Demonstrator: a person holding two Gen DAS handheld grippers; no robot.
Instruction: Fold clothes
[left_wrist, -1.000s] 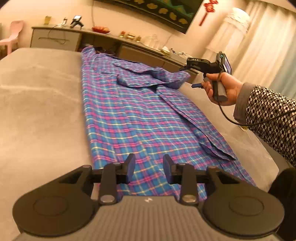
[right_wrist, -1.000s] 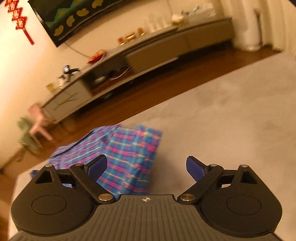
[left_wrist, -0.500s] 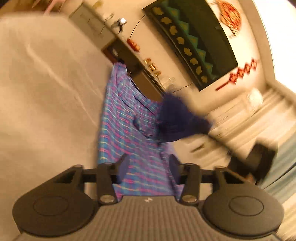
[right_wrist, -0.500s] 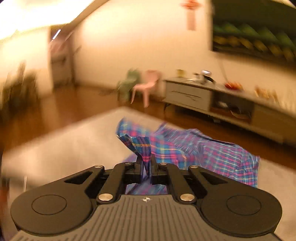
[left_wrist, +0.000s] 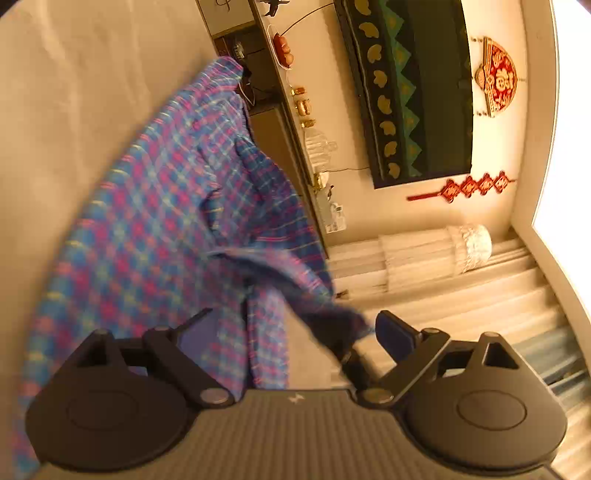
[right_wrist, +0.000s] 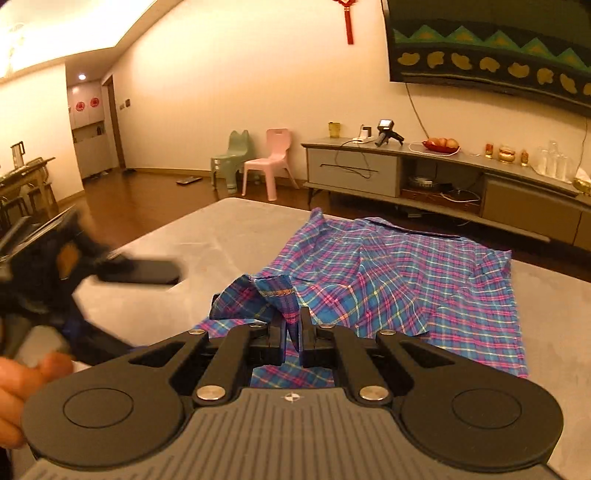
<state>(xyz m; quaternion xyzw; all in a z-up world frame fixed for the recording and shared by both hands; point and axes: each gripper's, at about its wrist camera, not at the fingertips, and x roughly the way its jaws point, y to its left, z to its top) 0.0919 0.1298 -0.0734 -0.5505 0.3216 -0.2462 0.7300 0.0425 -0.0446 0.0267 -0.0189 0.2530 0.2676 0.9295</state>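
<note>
Right gripper (right_wrist: 291, 338) is clamped on a raised corner of the plaid shirt (right_wrist: 406, 280), whose body lies flat on the grey surface (right_wrist: 221, 236) beyond the claw. Left gripper (left_wrist: 291, 339) stands wide open, holding nothing, with shirt cloth directly ahead of it. Recommend it pinch the matching hem corner before both carry the fold over evenly.

**A:** Where does the left wrist view look from?

**B:** From just behind the left hand-held gripper (left_wrist: 291, 332), low over the plaid shirt (left_wrist: 159, 221). The camera is rolled hard, so the TV cabinet (left_wrist: 280, 110) and wall screen (left_wrist: 417, 92) run up the frame sideways.

**A:** And the right wrist view?

**B:** From behind the right hand-held gripper (right_wrist: 291, 332), held level and close to the shirt (right_wrist: 406, 280). It faces across the grey surface (right_wrist: 221, 229) toward the cabinet (right_wrist: 369, 170) and screen (right_wrist: 491, 44).

**A:** What do the two views share?

**B:** The shirt, the surface (left_wrist: 74, 92), the cabinet and the screen. The right view also catches the left hand-held gripper (right_wrist: 55, 266), blurred, at its left edge.
</note>
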